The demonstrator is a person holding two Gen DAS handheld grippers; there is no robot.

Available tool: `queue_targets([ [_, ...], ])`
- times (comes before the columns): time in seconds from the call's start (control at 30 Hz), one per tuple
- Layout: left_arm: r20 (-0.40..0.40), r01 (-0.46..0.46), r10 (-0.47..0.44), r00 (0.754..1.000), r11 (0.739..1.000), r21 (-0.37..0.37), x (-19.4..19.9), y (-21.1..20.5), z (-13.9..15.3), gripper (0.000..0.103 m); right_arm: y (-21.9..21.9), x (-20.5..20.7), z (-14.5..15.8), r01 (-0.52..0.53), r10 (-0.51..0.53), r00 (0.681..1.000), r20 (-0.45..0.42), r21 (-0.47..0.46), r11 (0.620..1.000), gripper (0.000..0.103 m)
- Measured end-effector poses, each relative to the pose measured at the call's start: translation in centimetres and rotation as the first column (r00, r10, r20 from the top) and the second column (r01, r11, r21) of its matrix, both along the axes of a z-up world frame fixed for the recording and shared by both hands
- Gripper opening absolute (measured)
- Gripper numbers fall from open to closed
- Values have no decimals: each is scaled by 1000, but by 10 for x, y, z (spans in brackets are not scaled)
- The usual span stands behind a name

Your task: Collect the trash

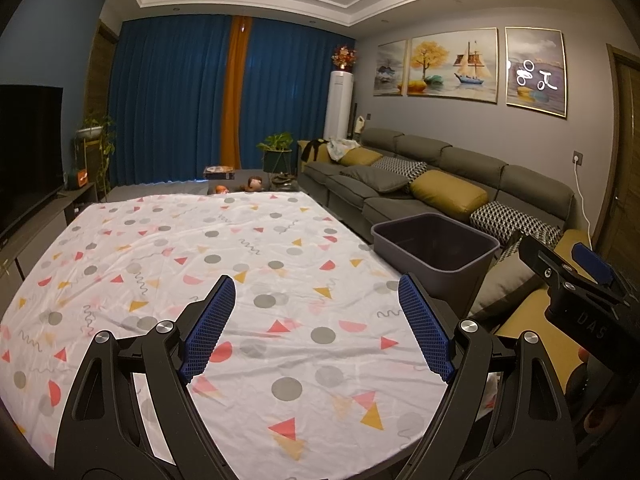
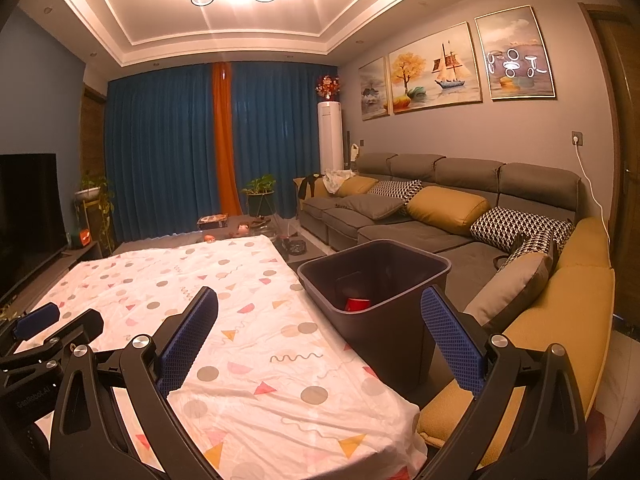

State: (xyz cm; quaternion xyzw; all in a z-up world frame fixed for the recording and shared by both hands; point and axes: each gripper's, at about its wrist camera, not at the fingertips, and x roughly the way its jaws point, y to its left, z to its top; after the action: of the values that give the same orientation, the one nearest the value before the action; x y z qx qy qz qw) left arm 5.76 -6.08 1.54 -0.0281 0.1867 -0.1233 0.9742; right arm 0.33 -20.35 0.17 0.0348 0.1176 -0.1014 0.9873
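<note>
A dark grey bin (image 1: 434, 248) stands on the floor at the table's right edge, also in the right wrist view (image 2: 376, 280). A red cup (image 2: 357, 304) lies inside it. My left gripper (image 1: 316, 292) is open and empty above the patterned tablecloth (image 1: 200, 248). My right gripper (image 2: 320, 308) is open and empty, held over the table's right edge, close to the bin; it also shows at the right of the left wrist view (image 1: 576, 276). No trash shows on the tablecloth.
A grey sofa (image 2: 420, 216) with yellow and patterned cushions runs along the right wall behind the bin. A TV (image 1: 24, 152) stands at left. A low table (image 1: 240, 182) with small items lies beyond the cloth's far edge.
</note>
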Motion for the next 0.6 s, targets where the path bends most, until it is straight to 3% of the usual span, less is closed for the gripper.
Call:
queue_targets([
  [0.5,11,-1,1,1000,1000,3,-1,-5,5,83,-3,-3,1,-2,2,1000,10,13,1000,98],
  [0.6,13,-2,2,1000,1000,10,-1,-6,5,87,-3,-3,1,-1,1,1000,11,13,1000,98],
])
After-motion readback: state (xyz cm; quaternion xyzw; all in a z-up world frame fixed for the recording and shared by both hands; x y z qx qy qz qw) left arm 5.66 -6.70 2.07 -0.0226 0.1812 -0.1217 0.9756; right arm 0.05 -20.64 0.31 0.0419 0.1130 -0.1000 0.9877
